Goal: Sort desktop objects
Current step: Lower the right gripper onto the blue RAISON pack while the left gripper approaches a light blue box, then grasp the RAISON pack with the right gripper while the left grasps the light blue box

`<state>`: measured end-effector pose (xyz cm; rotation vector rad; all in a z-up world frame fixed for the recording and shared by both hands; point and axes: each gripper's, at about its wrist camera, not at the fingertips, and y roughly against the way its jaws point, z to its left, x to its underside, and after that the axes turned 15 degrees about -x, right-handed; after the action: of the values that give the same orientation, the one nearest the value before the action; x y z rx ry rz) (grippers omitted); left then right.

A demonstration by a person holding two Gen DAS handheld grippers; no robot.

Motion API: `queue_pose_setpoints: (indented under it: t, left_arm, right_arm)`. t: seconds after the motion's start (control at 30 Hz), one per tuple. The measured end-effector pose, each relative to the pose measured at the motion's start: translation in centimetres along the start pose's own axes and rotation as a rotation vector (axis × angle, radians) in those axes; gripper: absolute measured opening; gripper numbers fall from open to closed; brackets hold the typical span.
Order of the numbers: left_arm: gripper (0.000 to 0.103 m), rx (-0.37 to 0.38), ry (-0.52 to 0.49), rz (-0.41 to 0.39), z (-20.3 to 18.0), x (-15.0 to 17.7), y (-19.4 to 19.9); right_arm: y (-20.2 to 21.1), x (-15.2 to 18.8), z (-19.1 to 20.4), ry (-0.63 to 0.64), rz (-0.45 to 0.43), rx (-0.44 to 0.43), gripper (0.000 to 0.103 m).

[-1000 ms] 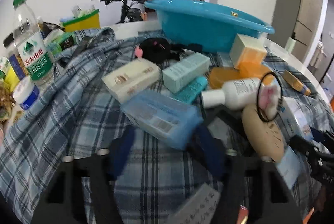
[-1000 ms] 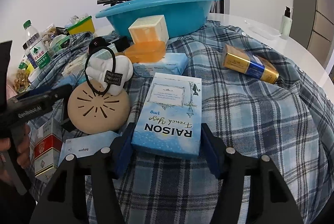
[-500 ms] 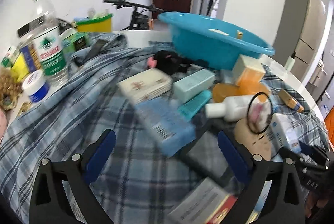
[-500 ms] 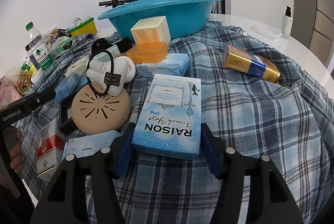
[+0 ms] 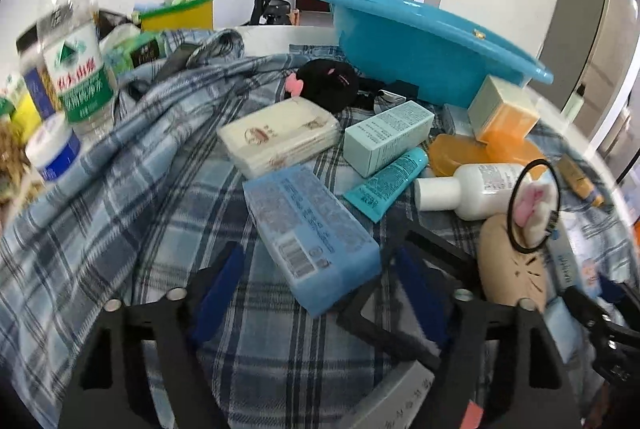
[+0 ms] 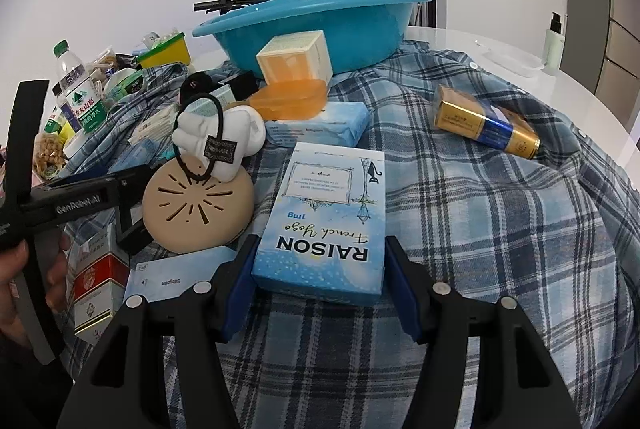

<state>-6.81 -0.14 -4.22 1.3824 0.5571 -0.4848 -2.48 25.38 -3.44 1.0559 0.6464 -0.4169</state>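
Observation:
A blue wet-wipe pack [image 5: 310,235] lies on the plaid cloth between the blue pads of my left gripper [image 5: 320,283], whose jaws stand apart on either side of its near end without clearly touching it. My right gripper [image 6: 320,277] is shut on a light blue RAISON box [image 6: 326,219] that rests on the cloth. The blue basin [image 5: 420,41] stands at the back, also in the right wrist view [image 6: 316,25]. The left gripper's body [image 6: 72,205] shows at the left of the right wrist view.
A cream tissue pack [image 5: 280,137], mint box [image 5: 388,137], teal tube [image 5: 386,183], white bottle [image 5: 476,189], orange boxes [image 5: 504,113] and a tan disc [image 6: 198,205] crowd the cloth. A water bottle [image 5: 74,57] stands left. A gold and blue box [image 6: 484,127] lies right.
My left gripper opened wide and drew back from the blue pack, then came forward again with its pads narrowed around the pack's near end. The right gripper has stayed on the RAISON box.

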Motion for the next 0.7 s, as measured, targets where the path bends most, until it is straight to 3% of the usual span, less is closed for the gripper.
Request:
queue_pose_setpoints:
  t: [0.2,0.3,0.47,0.63,0.7]
  left_arm:
    - [0.072,-0.01,0.027,-0.005,1.6,0.6,1.1]
    - [0.091,-0.034,0.046,-0.005,1.5,-0.1,0.7]
    - [0.092,-0.05,0.05,0.007,0.6,-1.1,-0.9]
    - [0.092,0.007,0.135,0.044,2.1,-0.8,-1.3]
    - [0.084,0.034,0.173,0.054,2.9,-0.5,-1.3]
  right_arm:
    - [0.0,0.1,0.1,0.006,-0.001,-0.002,0.059]
    - [-0.1,0.1,0.0,0.0,-0.002,-0.001,0.059]
    - [-0.1,0.1,0.3,0.013,0.001,0.002,0.059]
    - [0.0,0.2,0.1,0.011,0.0,0.004,0.059]
    - [-0.1,0.2,0.0,0.005,-0.002,0.005,0.059]
